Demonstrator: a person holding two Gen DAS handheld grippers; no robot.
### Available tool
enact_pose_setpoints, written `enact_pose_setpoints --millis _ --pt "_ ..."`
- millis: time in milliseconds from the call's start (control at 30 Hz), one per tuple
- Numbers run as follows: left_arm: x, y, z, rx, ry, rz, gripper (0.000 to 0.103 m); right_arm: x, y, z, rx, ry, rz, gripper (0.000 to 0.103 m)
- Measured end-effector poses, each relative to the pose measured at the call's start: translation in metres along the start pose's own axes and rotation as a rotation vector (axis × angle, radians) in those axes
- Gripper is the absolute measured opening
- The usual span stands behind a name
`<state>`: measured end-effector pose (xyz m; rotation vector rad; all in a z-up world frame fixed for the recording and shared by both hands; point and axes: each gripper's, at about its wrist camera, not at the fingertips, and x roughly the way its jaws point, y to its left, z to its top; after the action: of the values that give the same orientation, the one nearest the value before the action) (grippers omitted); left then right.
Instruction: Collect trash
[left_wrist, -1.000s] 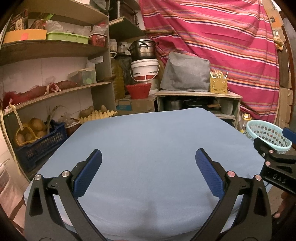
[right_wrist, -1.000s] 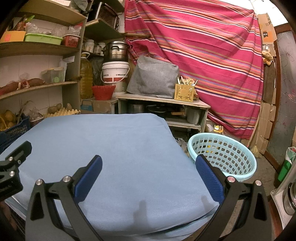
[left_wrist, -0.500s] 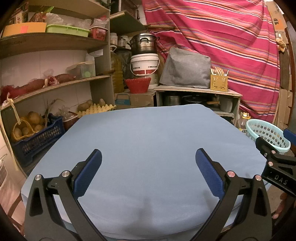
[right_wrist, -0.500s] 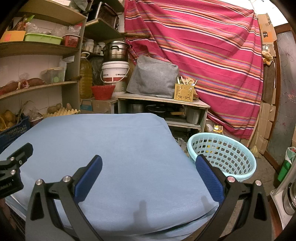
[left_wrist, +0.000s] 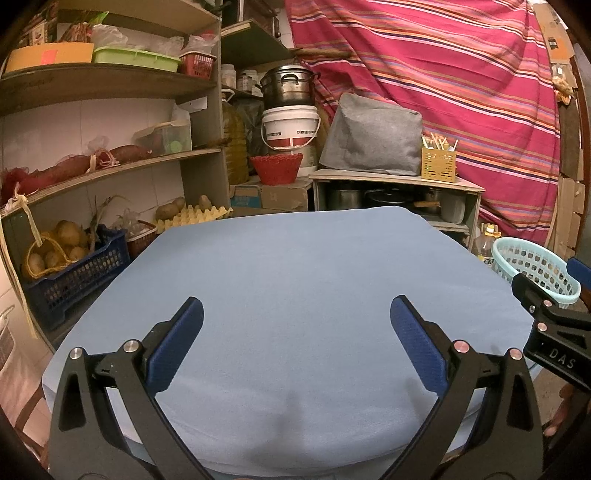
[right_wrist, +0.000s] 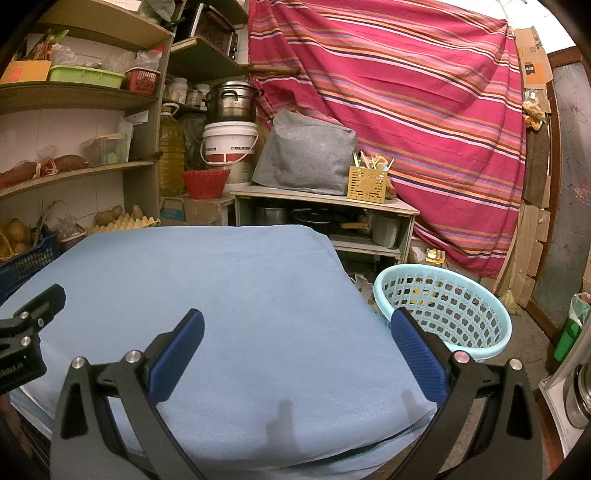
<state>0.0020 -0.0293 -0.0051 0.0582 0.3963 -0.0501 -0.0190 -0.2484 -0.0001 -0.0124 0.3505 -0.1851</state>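
Beside the table — right view only — green bin.

Left gripper: sits a little farther back and higher over the blue-covered table than a second ago; more of the table's near left edge now shows below the left finger.
Shelves on the left: lie slightly lower in the left view, so the yellow box and green tray on the top shelf show more fully.
Light blue basket: shows a touch more of its rim in the left view.
Right gripper: drifts only faintly.
Left gripper's finger in the right view: lies slightly lower at the left edge than before.
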Motion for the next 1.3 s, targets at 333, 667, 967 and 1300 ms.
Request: enact_pose_setpoints --millis 333,667,967,1300 --pt "0.001 0.001 0.0 0.002 0.0 -0.001 0.098 0.0 -0.001 0.0 -0.001 0.002 0.001 0.099" --pt "0.0 0.001 0.0 0.002 0.001 -0.001 0.098 0.0 0.0 0.0 -0.001 0.0 0.001 0.099" --pt "0.001 0.001 0.001 0.002 0.002 -0.001 0.098 0.0 0.0 0.0 -0.003 0.003 0.001 0.099" --pt "-0.009 -0.001 -0.004 0.039 -0.024 -0.023 0.098 0.0 0.0 0.001 -0.003 0.001 0.001 0.099"
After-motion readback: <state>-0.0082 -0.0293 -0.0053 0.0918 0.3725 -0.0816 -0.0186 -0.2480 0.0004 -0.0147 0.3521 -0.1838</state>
